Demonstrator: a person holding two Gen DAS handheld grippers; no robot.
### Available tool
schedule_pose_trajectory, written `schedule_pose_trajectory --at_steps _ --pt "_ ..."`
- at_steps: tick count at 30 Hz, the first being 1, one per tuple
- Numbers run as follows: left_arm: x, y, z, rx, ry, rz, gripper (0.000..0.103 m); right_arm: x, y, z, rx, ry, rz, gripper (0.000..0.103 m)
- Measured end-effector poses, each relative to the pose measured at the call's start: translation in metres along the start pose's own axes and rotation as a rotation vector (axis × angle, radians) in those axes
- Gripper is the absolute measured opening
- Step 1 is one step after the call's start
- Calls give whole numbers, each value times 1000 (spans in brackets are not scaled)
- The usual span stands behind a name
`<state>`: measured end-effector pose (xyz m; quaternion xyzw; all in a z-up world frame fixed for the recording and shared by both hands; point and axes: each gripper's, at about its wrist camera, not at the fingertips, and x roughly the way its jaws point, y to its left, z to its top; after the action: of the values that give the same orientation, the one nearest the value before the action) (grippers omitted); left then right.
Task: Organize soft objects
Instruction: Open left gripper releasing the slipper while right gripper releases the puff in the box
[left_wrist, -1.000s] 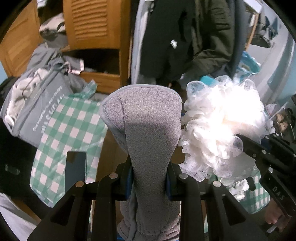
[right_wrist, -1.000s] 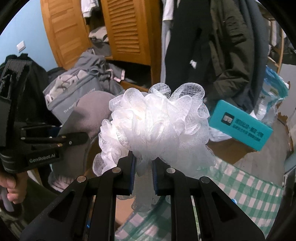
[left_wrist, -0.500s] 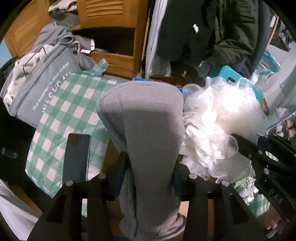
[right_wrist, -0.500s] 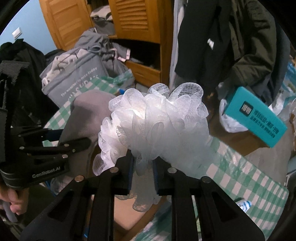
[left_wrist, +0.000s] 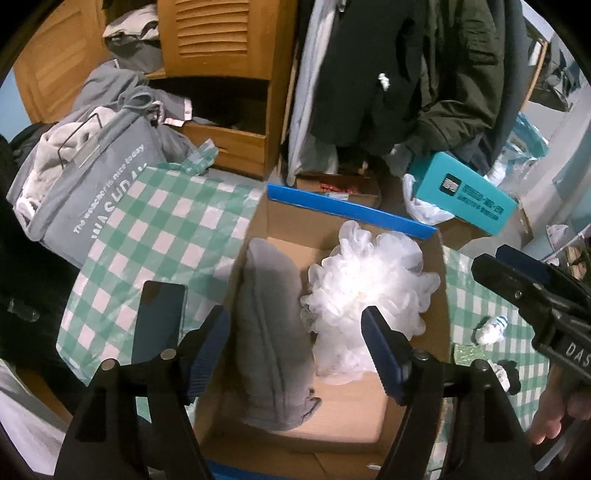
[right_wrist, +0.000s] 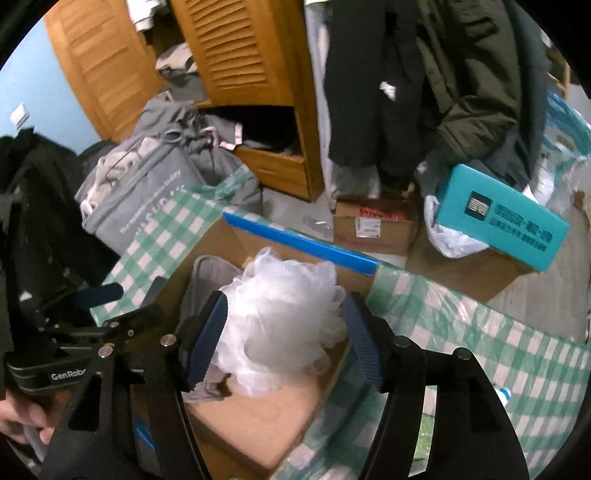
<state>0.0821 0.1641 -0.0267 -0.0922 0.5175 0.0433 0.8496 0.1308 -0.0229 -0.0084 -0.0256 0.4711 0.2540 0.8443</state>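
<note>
Left wrist – one grey cloth (left_wrist: 273, 332), one white loofah (left_wrist: 369, 291), one box (left_wrist: 343, 424)

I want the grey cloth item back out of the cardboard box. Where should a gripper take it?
Grip the grey cloth across its narrow middle, coming straight down from above. It lies flat and long, beside the white bath puff, and the box walls block its sides.

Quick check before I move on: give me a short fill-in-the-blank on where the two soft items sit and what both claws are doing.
1. The grey cloth item and the white mesh pouf both lie inside the open ____ box.
2. In the left wrist view, the pouf lies to the ____ of the grey item.
3. Both the left claw and right claw have just been opening and now hold ____.

Missing words: cardboard; right; nothing
</note>
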Motion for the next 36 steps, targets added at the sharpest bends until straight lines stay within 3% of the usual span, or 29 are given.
schedule_pose_trajectory --at_steps 22,36 --pt "-10 -103 -13 224 3 -86 79 -63 -91 -47 156 -2 -116 65" --pt "2 -173 -38 358 70 -144 80 -104 -140 -86 231 -8 -187 65"
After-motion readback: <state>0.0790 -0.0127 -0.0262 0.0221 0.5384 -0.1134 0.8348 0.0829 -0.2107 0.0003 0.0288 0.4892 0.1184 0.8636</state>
